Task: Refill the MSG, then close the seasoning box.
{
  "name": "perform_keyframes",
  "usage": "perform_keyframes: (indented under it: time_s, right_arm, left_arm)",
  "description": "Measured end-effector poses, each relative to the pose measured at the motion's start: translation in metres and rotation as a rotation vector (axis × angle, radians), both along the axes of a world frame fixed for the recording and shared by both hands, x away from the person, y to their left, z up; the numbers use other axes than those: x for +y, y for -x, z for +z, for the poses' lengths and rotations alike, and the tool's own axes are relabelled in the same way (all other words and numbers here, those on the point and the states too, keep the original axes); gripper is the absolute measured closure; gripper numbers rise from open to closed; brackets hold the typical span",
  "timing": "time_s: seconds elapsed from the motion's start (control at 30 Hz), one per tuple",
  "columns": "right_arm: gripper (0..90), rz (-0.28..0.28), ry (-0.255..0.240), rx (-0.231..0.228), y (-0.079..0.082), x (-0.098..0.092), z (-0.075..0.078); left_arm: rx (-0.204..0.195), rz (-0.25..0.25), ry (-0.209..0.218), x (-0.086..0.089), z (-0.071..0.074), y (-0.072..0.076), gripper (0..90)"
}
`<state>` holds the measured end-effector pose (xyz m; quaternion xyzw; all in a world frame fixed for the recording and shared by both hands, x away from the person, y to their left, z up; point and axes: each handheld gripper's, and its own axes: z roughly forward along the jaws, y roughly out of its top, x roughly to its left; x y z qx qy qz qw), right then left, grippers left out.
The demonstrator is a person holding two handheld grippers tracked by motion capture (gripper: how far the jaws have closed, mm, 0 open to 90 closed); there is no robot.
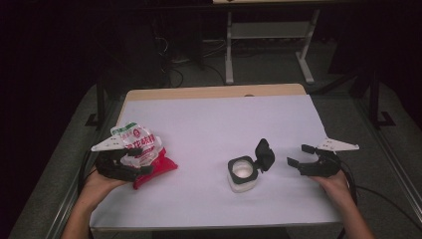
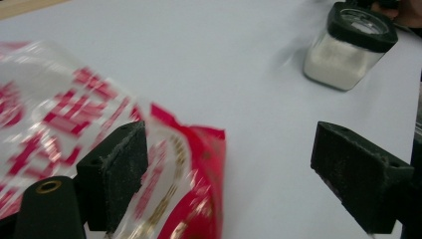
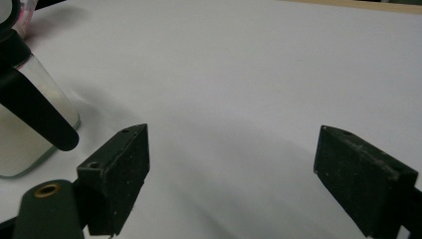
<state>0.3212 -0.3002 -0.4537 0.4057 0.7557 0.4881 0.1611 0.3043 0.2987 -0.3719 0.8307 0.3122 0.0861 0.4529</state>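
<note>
A crinkled red-and-white plastic bag lies at the table's left. My left gripper is right at it, and in the left gripper view the jaws stand wide apart with the bag's red corner between them, unpressed. Right of centre stands a small clear jar of white powder, its black flip lid hinged open. My right gripper rests just right of the jar, open, with bare table between its fingers. The jar sits at that view's left edge.
A white sheet covers the table, with a wooden strip bare along the far edge. Beyond it, on the dark floor, are a white desk frame and cables.
</note>
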Motion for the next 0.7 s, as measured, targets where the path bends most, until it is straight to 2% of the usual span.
perform_keyframes:
  time_s: [0.33, 0.5, 0.7]
  right_arm:
    - [13.9, 0.002, -0.002, 0.002, 0.000, -0.001, 0.000]
    - [13.9, 0.005, -0.005, -0.002, 0.001, -0.002, 0.001]
    - [13.9, 0.010, 0.000, -0.005, 0.001, -0.002, 0.001]
  left_arm:
    - [-0.022, -0.069, 0.010, -0.045, 0.003, -0.006, 14.7]
    - [-0.017, -0.090, 0.008, -0.061, -0.003, -0.004, 14.8]
    - [-0.014, -0.118, -0.014, -0.084, -0.014, 0.001, 14.7]
